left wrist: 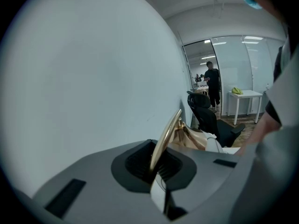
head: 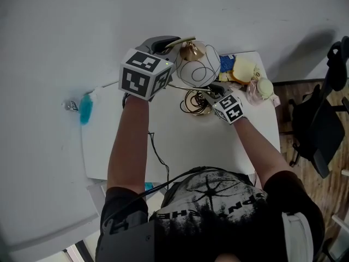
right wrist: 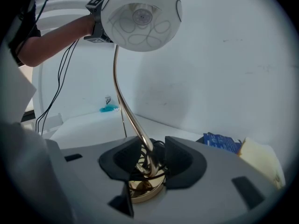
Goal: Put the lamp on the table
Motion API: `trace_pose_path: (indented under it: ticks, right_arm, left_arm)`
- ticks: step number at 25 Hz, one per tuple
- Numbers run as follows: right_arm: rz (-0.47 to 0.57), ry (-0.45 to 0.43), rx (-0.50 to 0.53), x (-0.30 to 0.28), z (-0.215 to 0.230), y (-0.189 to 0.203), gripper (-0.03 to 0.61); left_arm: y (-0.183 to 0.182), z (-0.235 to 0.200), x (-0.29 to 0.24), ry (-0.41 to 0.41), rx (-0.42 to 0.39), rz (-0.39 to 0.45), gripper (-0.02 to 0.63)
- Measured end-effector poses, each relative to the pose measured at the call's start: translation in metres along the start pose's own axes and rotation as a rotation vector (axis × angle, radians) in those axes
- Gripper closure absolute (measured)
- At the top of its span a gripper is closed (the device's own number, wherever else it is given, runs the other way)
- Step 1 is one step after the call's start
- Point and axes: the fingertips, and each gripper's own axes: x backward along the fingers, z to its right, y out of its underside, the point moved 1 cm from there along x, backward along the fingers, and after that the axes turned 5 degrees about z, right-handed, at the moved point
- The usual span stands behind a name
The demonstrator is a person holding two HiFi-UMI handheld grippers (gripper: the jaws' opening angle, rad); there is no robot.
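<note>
While the lamp (head: 197, 67) stands base-down on the table (head: 207, 146) in head view, left gripper view shows left gripper (left wrist: 156, 164) clamped on its upper stem (left wrist: 168, 132), right gripper view shows right gripper (right wrist: 152, 160) released, jaws apart astride the lower stem.

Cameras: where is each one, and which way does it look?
Head view: on the person's head, looking down at the table, lamp, left gripper and right gripper; both forearms show.
Left gripper view: rides the left gripper, looks along its jaws, shut on the lamp's gold stem, toward the wall.
Right gripper view: rides the right gripper, looks along open jaws flanking the stem at the base; left forearm shows by the shade.
Shared: every view shows the lamp.
</note>
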Motion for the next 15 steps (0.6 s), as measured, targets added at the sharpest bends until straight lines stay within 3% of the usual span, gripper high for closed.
trace_pose_path:
  ticks: [15]
  right_arm:
    - [0.020,-0.016,-0.011,0.032,-0.012,0.004,0.414]
  left_arm:
    - [-0.004,0.027,0.008,-0.026,-0.065,0.010,0.598]
